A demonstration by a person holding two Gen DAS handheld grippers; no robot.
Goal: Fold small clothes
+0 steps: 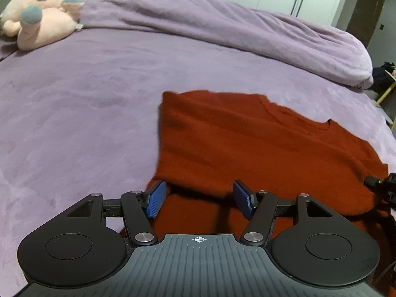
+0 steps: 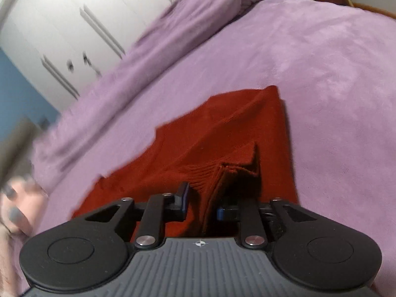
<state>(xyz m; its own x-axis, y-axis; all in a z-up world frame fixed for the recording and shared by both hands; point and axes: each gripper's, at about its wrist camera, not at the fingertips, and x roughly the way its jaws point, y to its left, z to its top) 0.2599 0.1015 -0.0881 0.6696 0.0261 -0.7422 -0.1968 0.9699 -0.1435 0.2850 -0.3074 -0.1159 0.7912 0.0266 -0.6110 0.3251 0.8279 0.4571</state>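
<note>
Right now my left gripper (image 1: 199,198) hangs just above the near edge of the red sweater (image 1: 259,143), its 2 blue pads (image 1: 156,199) spread wide apart with nothing between them. My right gripper (image 2: 210,203) has a bunched, ribbed hem of the same sweater (image 2: 222,133) standing up between its fingers; the fold fills the gap, though the right-hand pad is mostly hidden by cloth, so I read it as clamped on the sweater.

The sweater lies on the purple bedsheet (image 1: 74,111), partly folded. From the left camera its long axis runs from near-left toward far-right, with the neckline notch at the far right edge. From the right camera it narrows away from me to a corner pointing toward the far right.

Beyond it a rumpled purple duvet (image 1: 222,24) lies along the far side of the bed, in front of white wardrobe doors (image 2: 74,24). A pink plush toy (image 1: 42,22) with grey tips sits at the far left, touching the duvet.
</note>
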